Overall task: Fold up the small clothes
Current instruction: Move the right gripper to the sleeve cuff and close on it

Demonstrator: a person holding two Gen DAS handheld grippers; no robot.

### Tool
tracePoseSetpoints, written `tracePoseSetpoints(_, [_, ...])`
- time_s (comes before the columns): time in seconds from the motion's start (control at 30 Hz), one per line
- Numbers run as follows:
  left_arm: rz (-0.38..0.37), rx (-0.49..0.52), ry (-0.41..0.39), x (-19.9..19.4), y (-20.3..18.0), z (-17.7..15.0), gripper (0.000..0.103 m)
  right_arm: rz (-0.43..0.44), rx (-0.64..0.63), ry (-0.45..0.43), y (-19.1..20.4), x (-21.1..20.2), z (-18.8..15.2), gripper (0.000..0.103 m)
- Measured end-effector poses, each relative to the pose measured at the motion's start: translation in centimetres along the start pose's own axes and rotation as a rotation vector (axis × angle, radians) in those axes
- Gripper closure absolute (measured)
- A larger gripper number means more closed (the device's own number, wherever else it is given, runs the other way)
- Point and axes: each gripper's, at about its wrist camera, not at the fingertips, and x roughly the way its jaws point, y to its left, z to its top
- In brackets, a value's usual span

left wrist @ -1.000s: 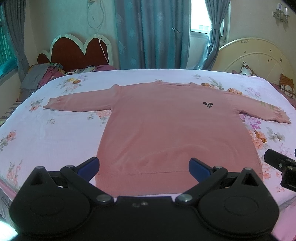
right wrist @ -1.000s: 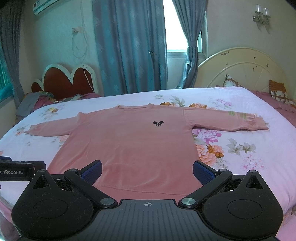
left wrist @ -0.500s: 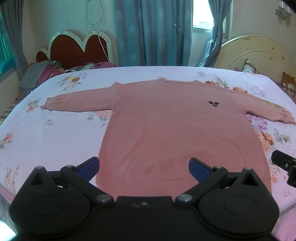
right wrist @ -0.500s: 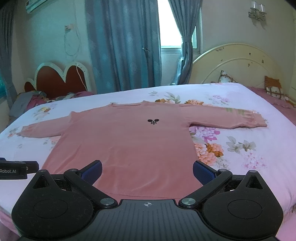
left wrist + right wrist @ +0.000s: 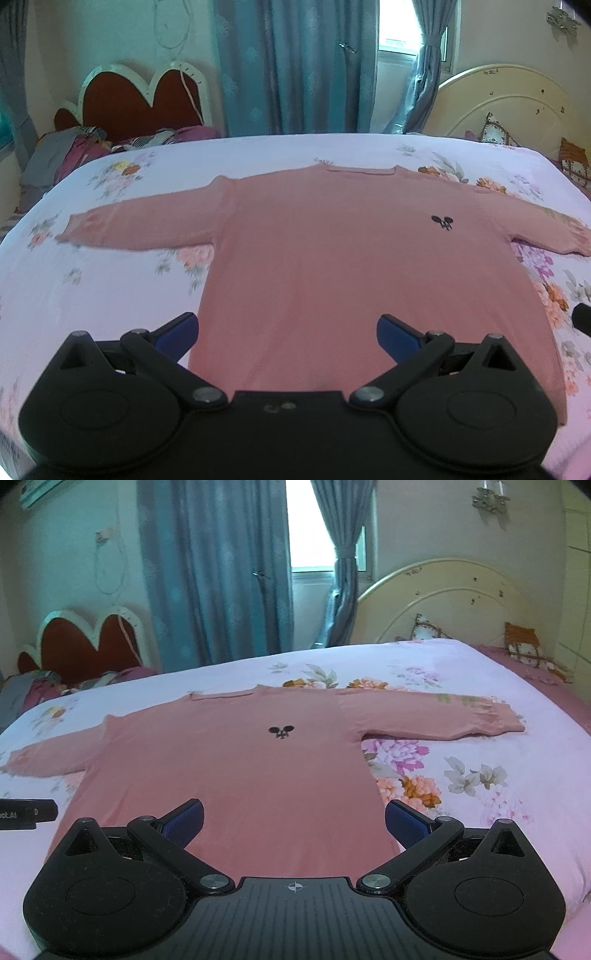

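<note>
A pink long-sleeved sweater (image 5: 332, 266) with a small black logo (image 5: 442, 222) lies flat and face up on the floral bedsheet (image 5: 92, 288), both sleeves spread out. It also shows in the right wrist view (image 5: 236, 768). My left gripper (image 5: 287, 332) is open and empty, held above the sweater's lower left part. My right gripper (image 5: 294, 818) is open and empty above the lower right part. The hem is hidden behind both grippers. The left gripper's tip (image 5: 27, 814) shows at the right view's left edge.
A pile of clothes (image 5: 70, 155) lies at the far left by a red headboard (image 5: 140, 103). A cream headboard (image 5: 498, 107) with cushions (image 5: 524, 646) stands at the far right. Blue curtains (image 5: 295, 66) hang behind the bed.
Both grippers have moved forward over the sweater and a little higher; the sweater's hem has slipped out of sight below them. The sweater has not moved. Both stay open.
</note>
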Motion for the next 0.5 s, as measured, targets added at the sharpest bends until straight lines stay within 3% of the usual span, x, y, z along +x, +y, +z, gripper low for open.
tracePoseSetpoints(0.5, [-0.068,0.052,0.002,7.5,0.9,5.3,0.000,-0.109,0.066,-0.011,0.4,6.1,3.7,0.000])
